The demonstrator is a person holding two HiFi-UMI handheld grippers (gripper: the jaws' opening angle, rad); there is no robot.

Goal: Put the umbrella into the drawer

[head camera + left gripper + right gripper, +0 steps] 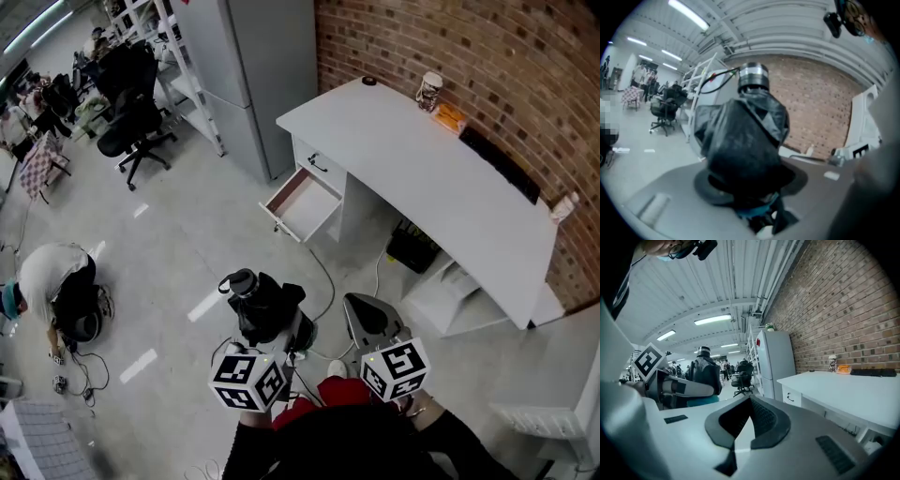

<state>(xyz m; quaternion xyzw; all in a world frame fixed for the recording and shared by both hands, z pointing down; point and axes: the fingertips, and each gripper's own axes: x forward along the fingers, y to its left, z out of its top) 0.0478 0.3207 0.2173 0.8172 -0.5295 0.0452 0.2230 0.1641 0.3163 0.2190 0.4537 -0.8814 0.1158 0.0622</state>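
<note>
A black folded umbrella [260, 302] with a silver-ringed end stands between the jaws of my left gripper [272, 326], which is shut on it. In the left gripper view the umbrella [740, 140] fills the middle, over the left gripper [746, 190]. My right gripper [359, 309] hangs beside it, shut, with nothing between its pads; the right gripper view shows the right gripper [749, 414] with its pads together. The white desk [422, 178] stands ahead by the brick wall, and its drawer [302, 202] is pulled open with its inside bare.
A grey cabinet [253, 75] and black office chairs [131, 122] stand beyond the desk's left end. A person [56, 281] crouches on the floor at the left among cables. On the desk are a cup [429, 91], an orange item [450, 117] and a keyboard [497, 159].
</note>
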